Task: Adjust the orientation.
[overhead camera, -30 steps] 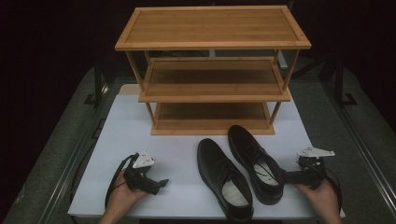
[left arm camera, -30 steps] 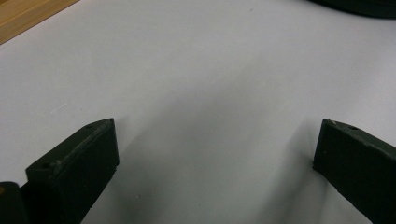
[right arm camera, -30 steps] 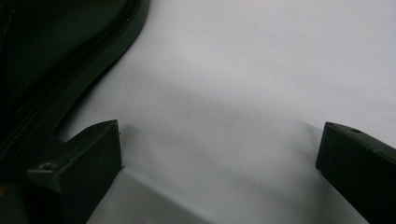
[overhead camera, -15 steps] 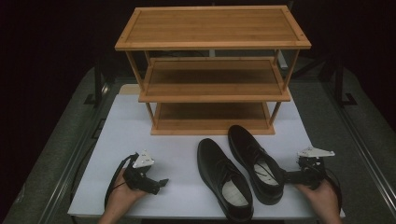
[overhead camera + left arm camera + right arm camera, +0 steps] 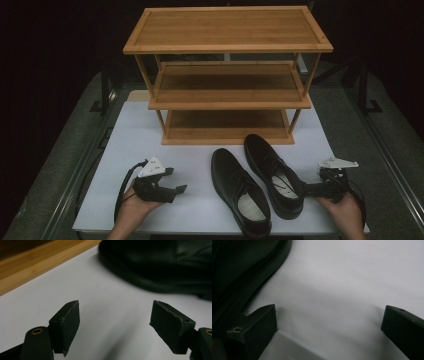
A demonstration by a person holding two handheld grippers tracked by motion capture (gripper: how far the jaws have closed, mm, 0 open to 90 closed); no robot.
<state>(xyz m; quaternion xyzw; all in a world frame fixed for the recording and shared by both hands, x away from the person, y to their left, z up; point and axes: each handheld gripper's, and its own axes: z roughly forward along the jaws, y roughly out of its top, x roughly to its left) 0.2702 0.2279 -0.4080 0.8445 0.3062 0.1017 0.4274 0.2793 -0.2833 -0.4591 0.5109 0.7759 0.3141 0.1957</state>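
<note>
Nearest, left tool (image 5: 175,190) sits above the white bench (image 5: 125,150), jaws apart w/ nothing between; they've just been closing some. Right tool (image 5: 312,189) is wide open, empty, jaws right beside the right shoe (image 5: 272,172). Left shoe (image 5: 240,192) lies next to it, both on the bench. Behind, the rack (image 5: 227,75) has bare shelves, so nothing's shelved yet; prob. both shoes left to go.

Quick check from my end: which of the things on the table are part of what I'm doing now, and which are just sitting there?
In play:
- left shoe, nearest the left gripper, jaws open and just narrowing on nothing
- right shoe, beside the open right gripper
- wooden shoe rack, shelves bare

Just there:
- white mat
- grey table
</note>
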